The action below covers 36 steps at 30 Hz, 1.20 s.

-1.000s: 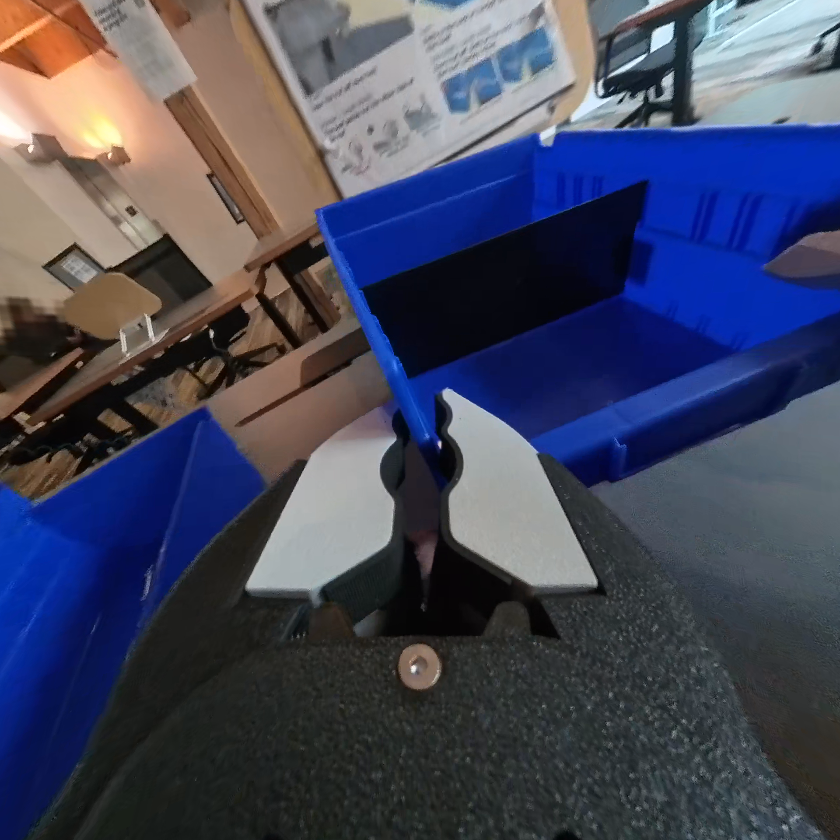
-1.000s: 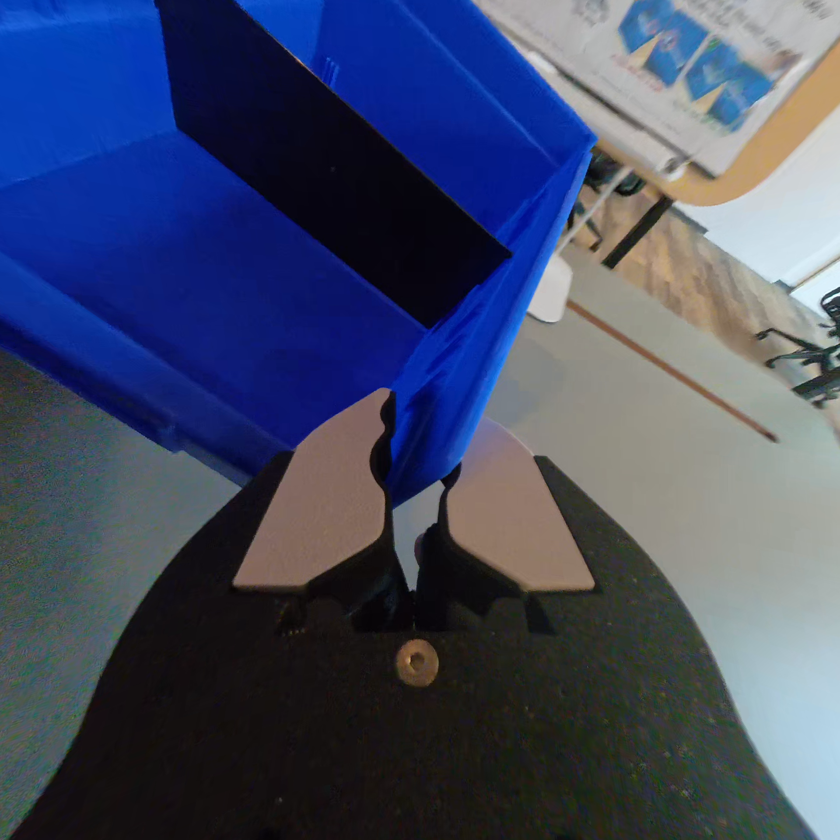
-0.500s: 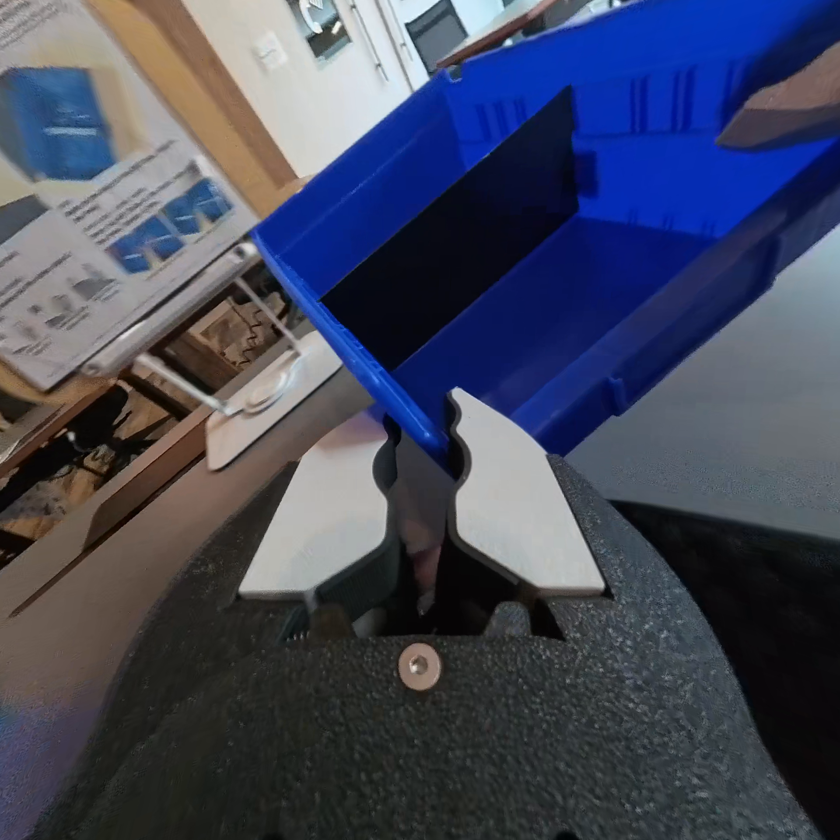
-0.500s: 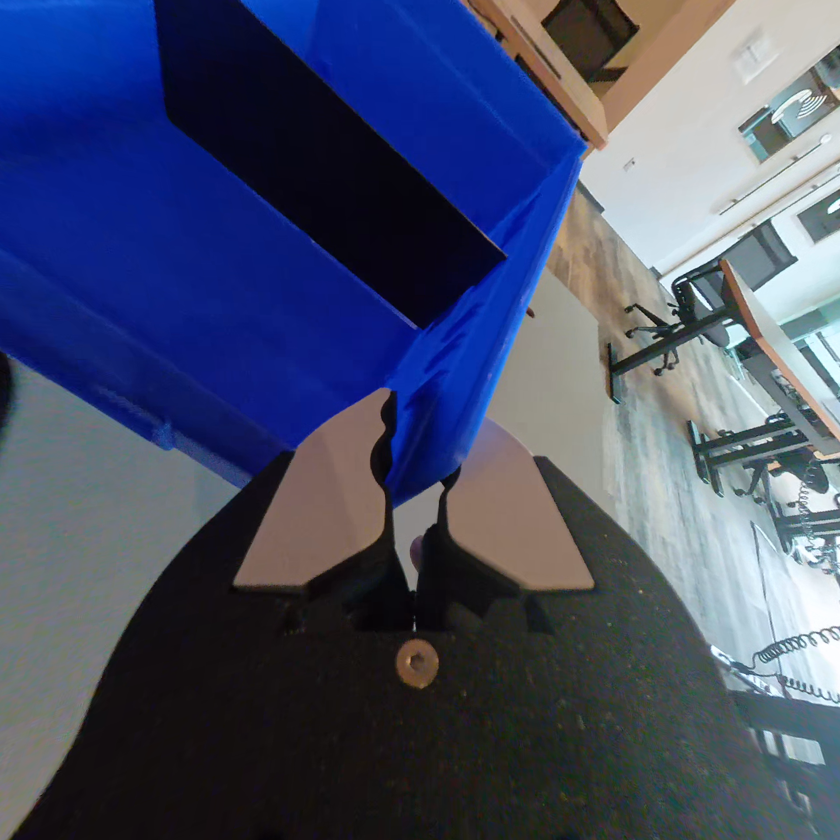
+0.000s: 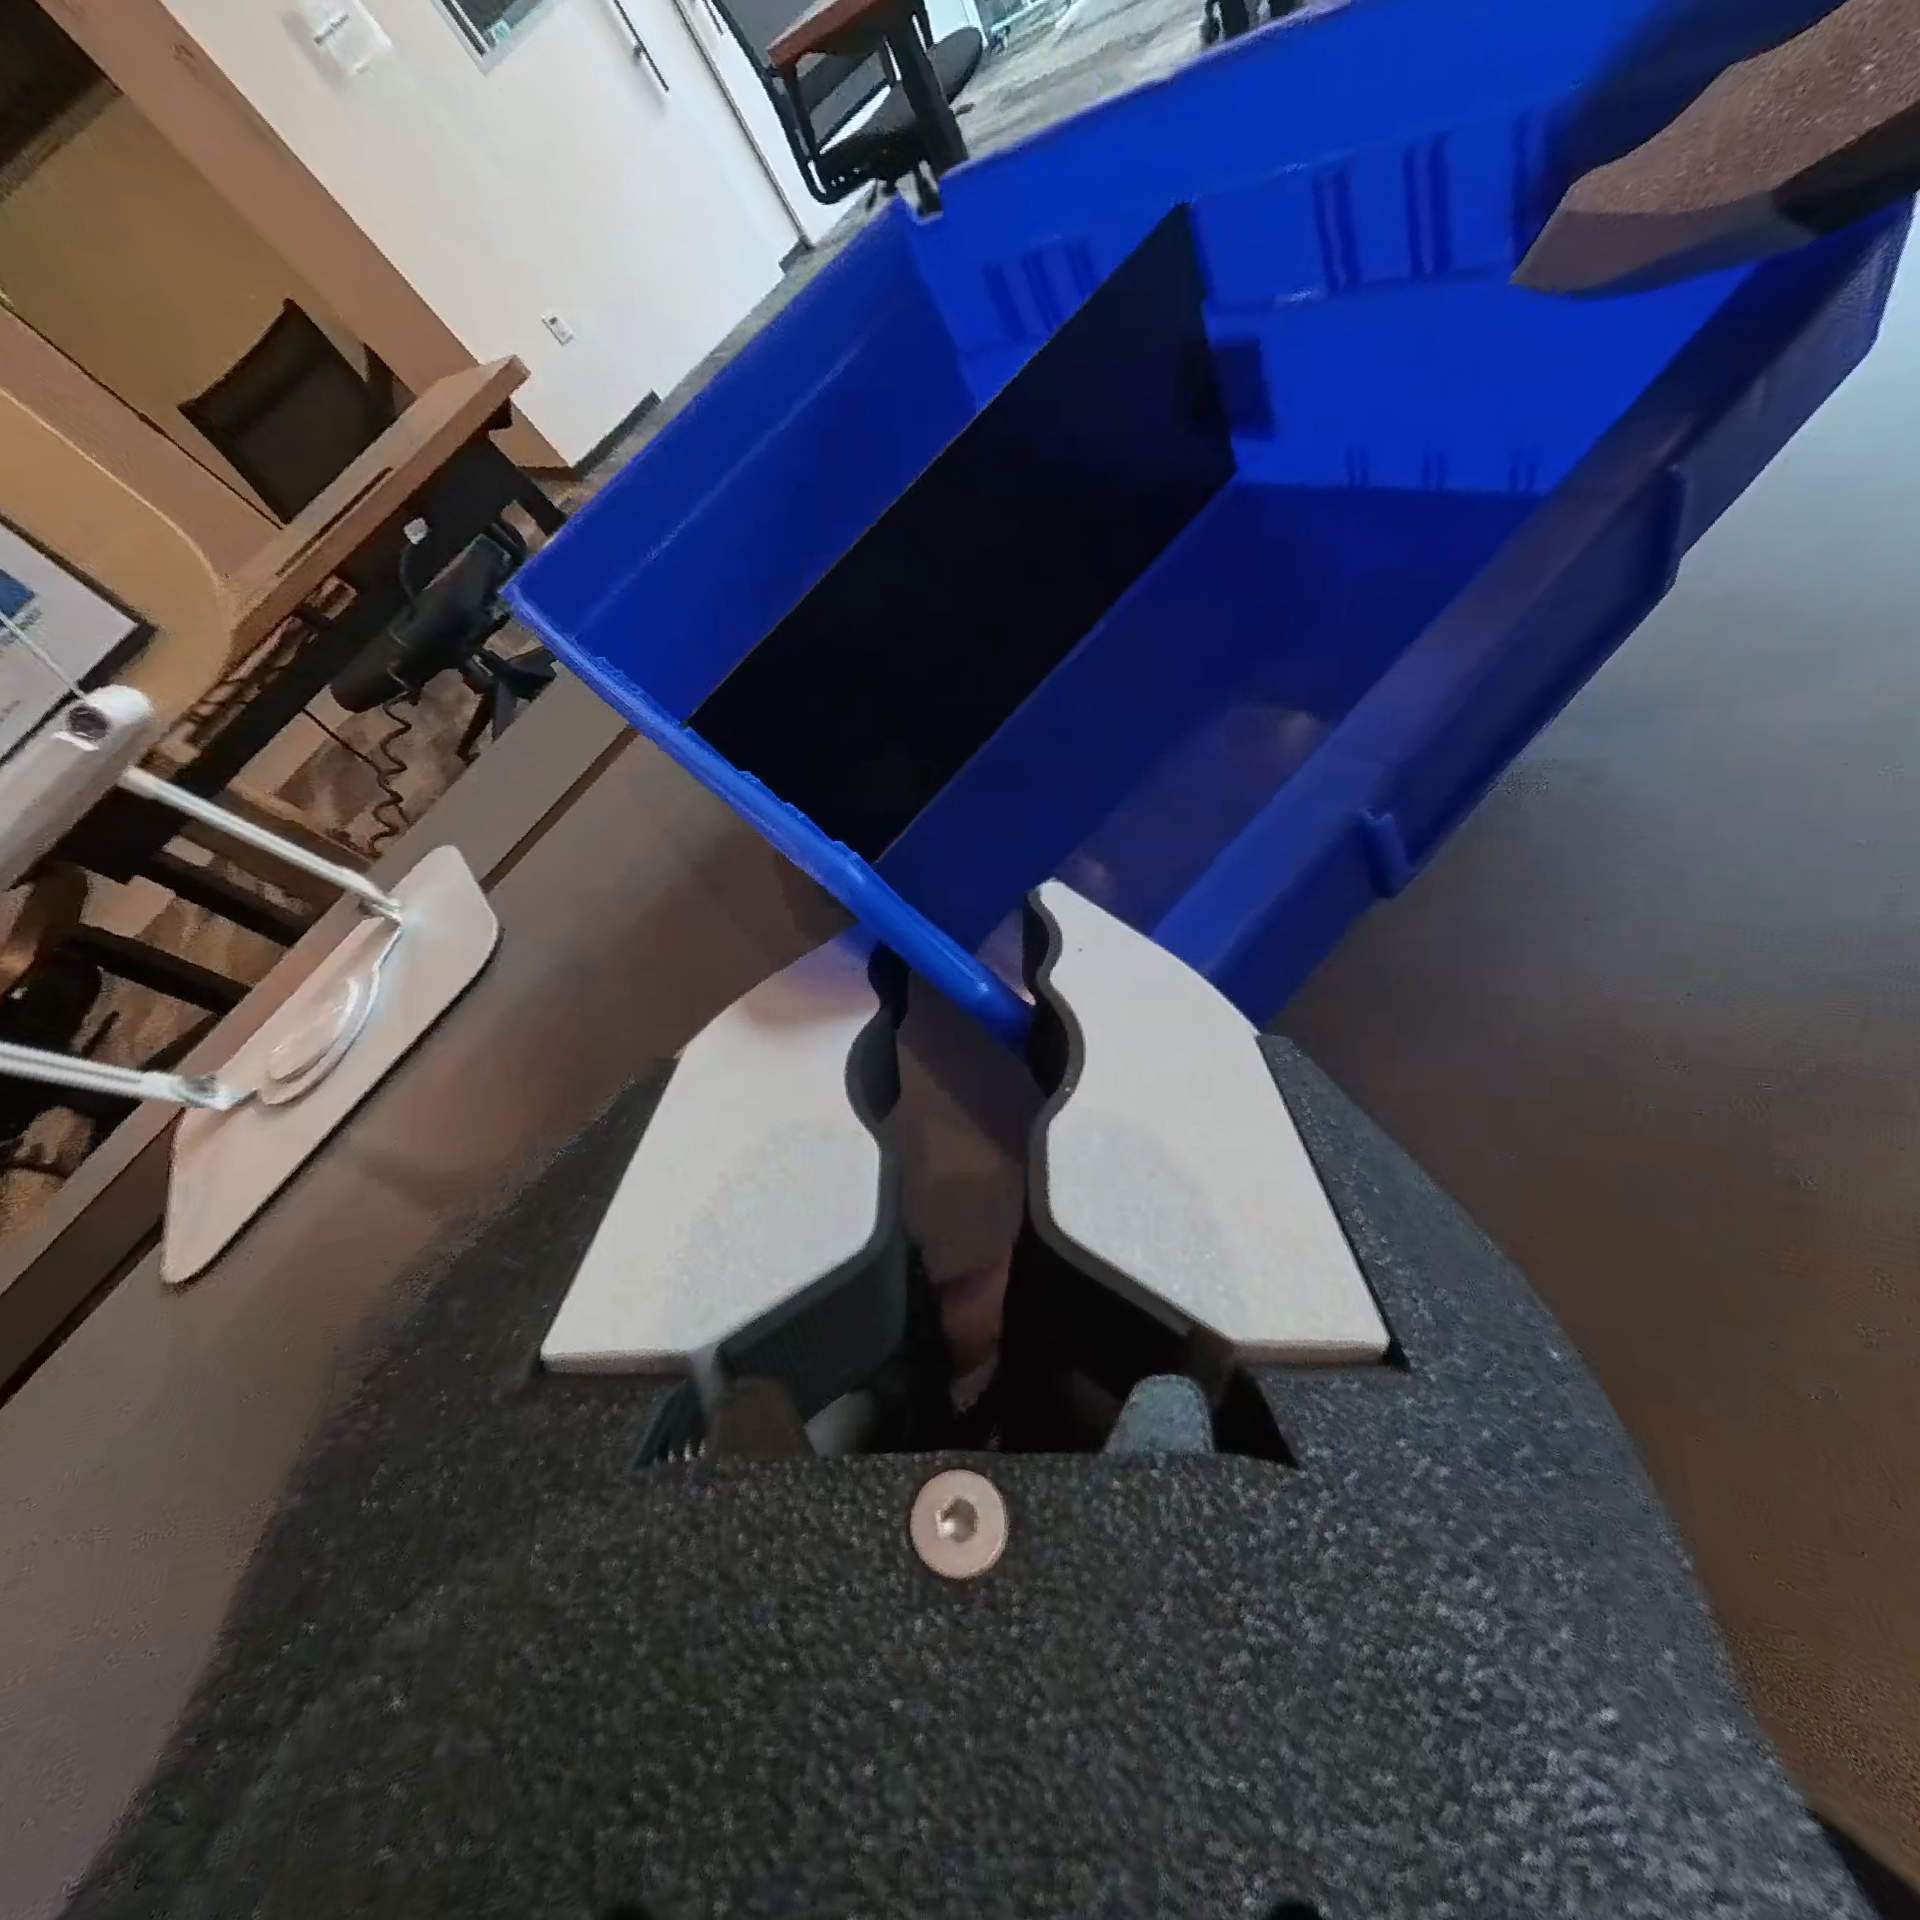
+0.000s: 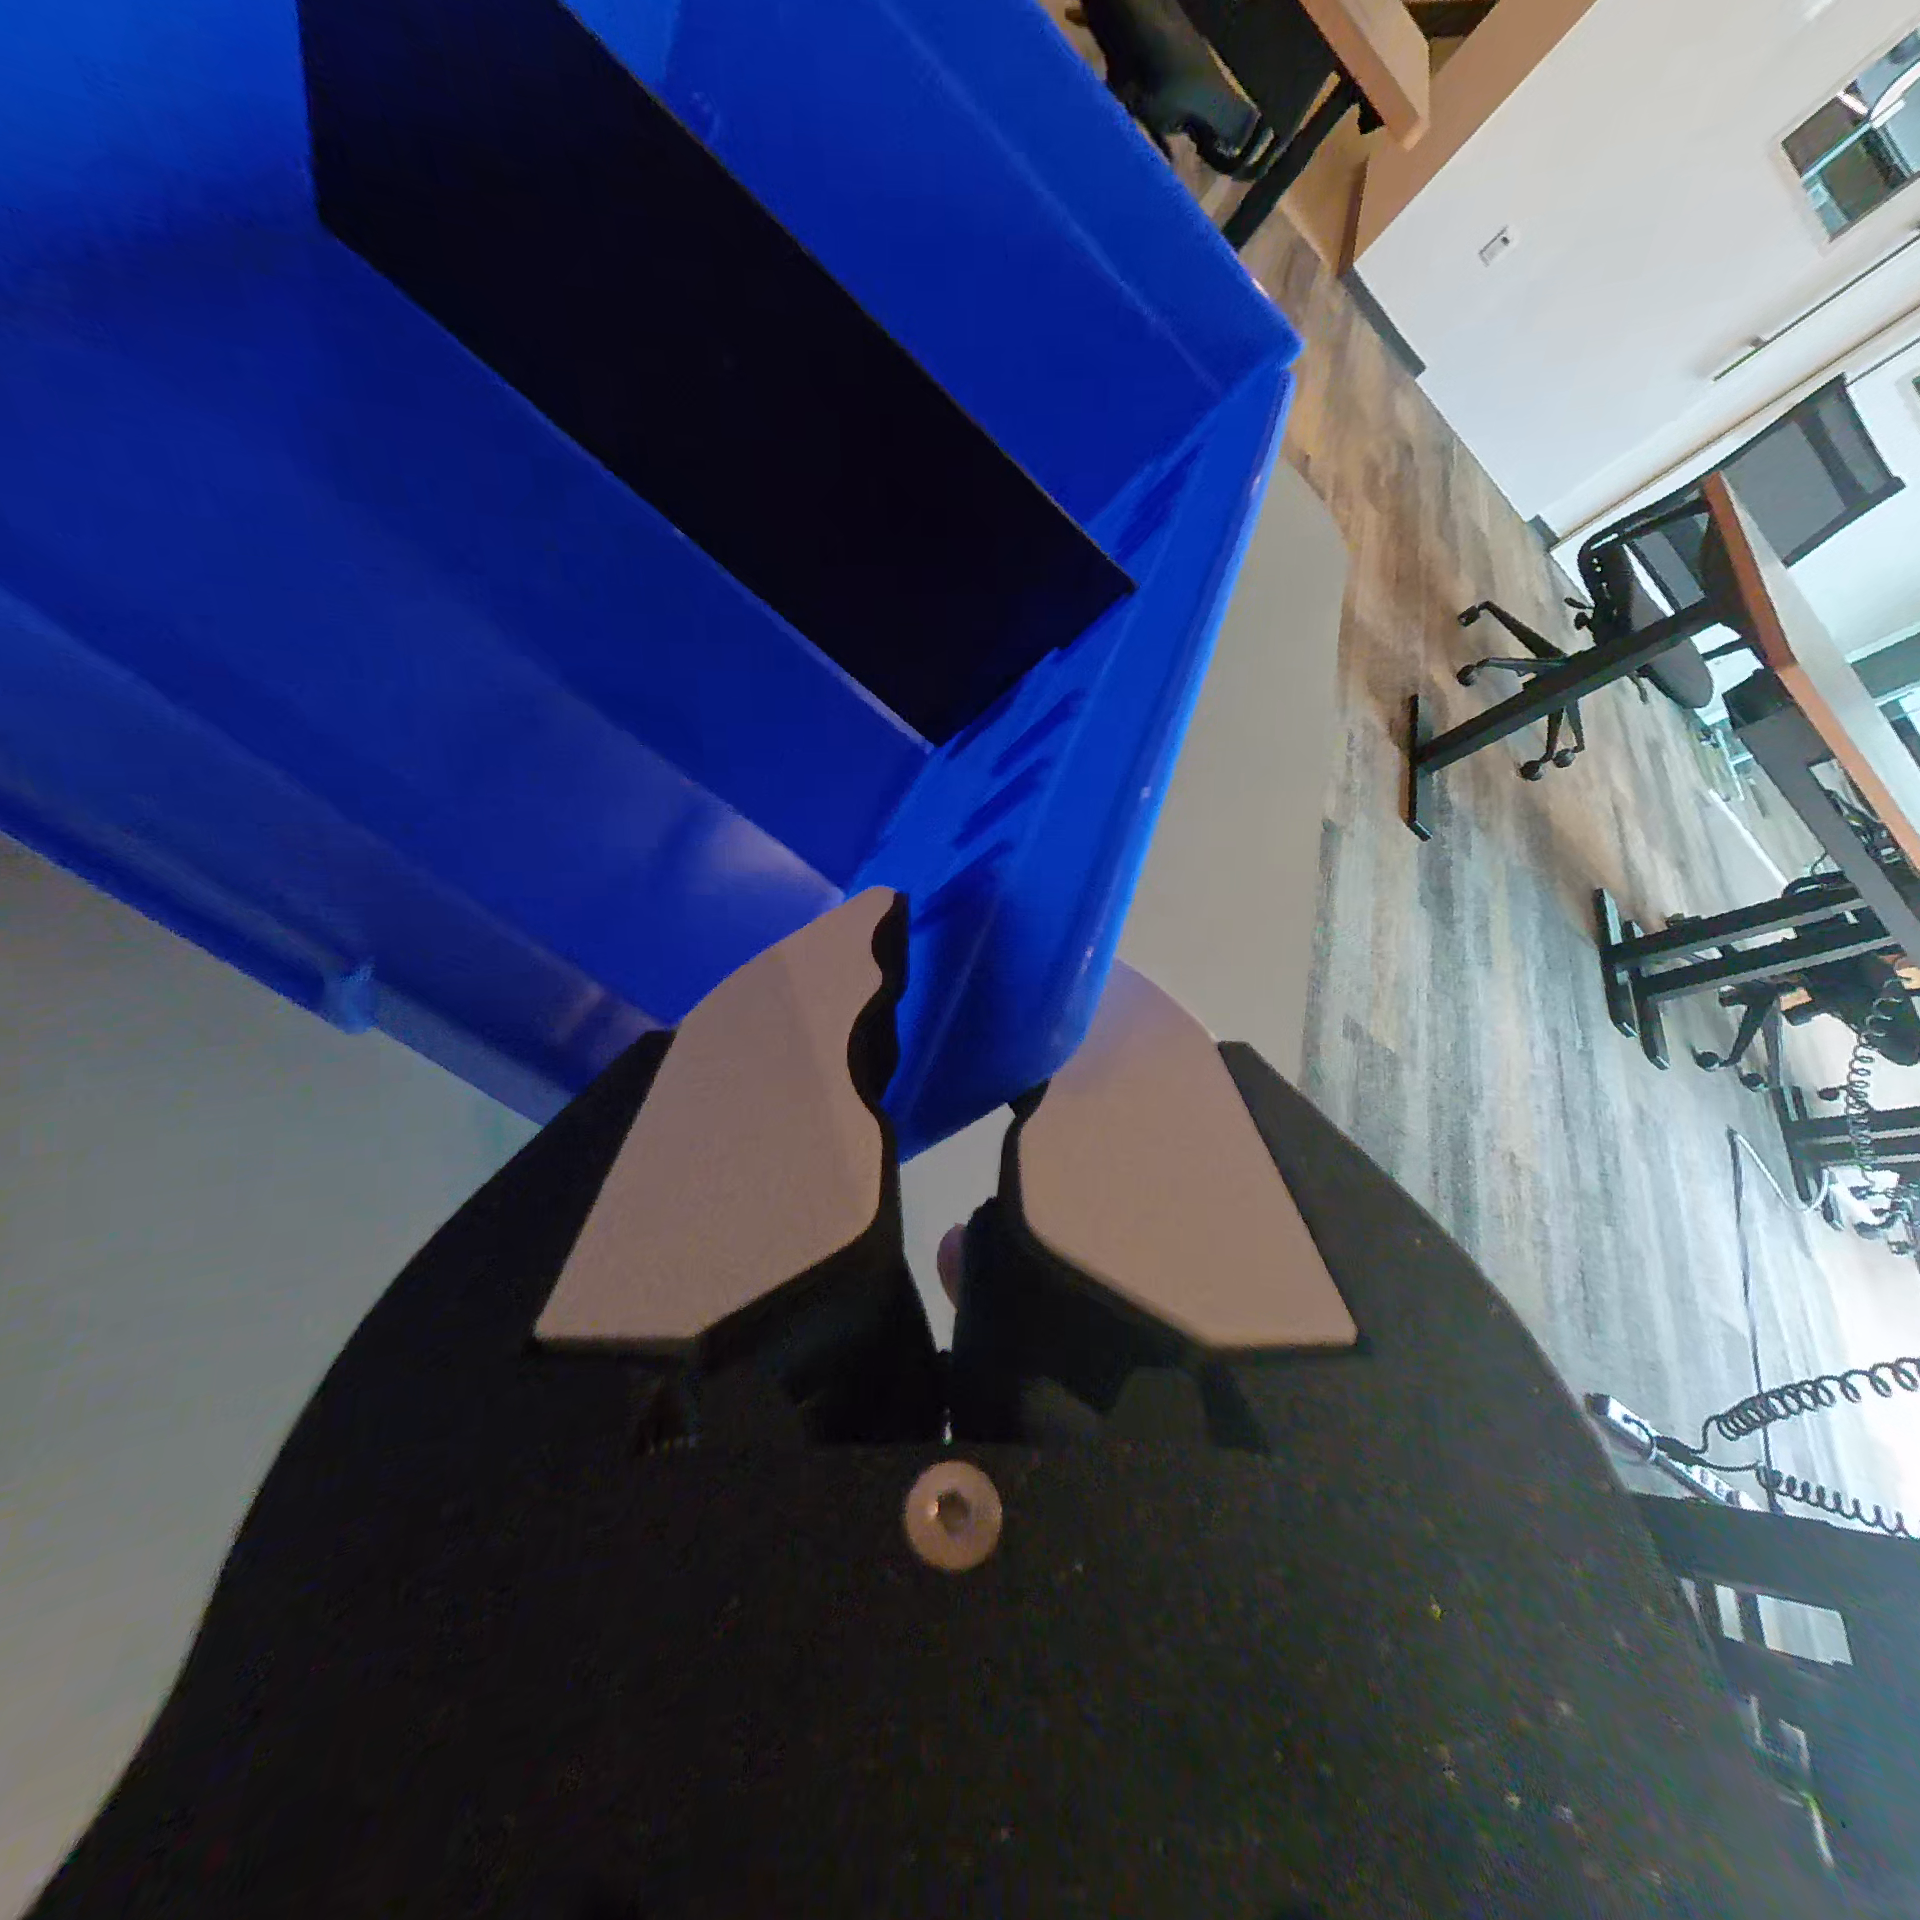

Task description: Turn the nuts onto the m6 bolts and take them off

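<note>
Grey tabletop (image 5: 1662,987) (perhaps matte), office chairs (image 6: 1538,665).

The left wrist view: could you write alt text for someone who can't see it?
Grey tongs straddle the rim of a tilted blue bin with a black divider, apparently empty, above a grey table. A second tool's tip holds the bin's far end.

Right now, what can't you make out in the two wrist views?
- Far compartment of the blue bin: the black divider hides it in both views.
- Nuts and bolts: none visible; the near compartment floor looks bare.
- Right gripper: the bin's end wall covers its outer fingertip.
- Left gripper: only the bin's rim crosses its jaws; grip unclear.
- Bin underside: not visible.
</note>
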### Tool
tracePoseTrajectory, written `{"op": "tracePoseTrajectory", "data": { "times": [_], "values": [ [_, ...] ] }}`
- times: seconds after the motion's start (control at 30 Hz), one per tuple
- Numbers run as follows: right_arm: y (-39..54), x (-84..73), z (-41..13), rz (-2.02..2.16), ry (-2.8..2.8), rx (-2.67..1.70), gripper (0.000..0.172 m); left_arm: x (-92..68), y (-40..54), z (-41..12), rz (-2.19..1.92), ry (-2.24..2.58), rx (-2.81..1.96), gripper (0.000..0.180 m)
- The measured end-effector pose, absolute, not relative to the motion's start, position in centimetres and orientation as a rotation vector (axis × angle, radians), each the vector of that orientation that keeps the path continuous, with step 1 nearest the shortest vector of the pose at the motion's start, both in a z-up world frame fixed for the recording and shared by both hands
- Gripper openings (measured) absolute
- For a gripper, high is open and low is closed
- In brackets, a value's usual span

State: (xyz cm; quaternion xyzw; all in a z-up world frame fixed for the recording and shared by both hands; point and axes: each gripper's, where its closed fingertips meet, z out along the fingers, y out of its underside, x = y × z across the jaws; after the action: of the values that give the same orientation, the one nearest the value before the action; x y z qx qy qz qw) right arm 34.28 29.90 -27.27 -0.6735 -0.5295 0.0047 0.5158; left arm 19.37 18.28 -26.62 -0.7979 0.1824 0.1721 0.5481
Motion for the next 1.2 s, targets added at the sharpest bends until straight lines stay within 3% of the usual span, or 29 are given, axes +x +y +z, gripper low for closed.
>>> {"op": "tracePoseTrajectory", "data": {
  "times": [0.4,0.5,0.63,0.7,0.97,1.2],
  "values": [
    [30.3,35.1,-29.7,0.143,-1.235,-1.647,0.018,20.6,18.5,-29.0,0.332,0.457,-1.933,0.028],
    [30.6,35.5,-28.6,0.131,-1.167,-1.608,0.046,19.8,18.3,-27.8,0.460,0.513,-1.818,0.051],
    [30.8,36.9,-27.3,0.146,-1.052,-1.669,0.097,18.8,16.9,-26.0,0.513,0.520,-1.708,0.076],
    [29.7,37.0,-25.5,0.217,-0.976,-1.658,0.111,17.6,15.4,-24.1,0.516,0.485,-1.603,0.072],
    [19.1,30.2,-15.7,0.743,-0.849,-1.359,0.112,6.6,5.9,-15.9,0.311,0.199,-1.459,0.065],
    [11.4,20.5,-5.1,0.968,-0.984,-1.008,0.076,-6.7,-3.1,-2.8,0.467,0.140,-1.307,0.038]
  ]
}}
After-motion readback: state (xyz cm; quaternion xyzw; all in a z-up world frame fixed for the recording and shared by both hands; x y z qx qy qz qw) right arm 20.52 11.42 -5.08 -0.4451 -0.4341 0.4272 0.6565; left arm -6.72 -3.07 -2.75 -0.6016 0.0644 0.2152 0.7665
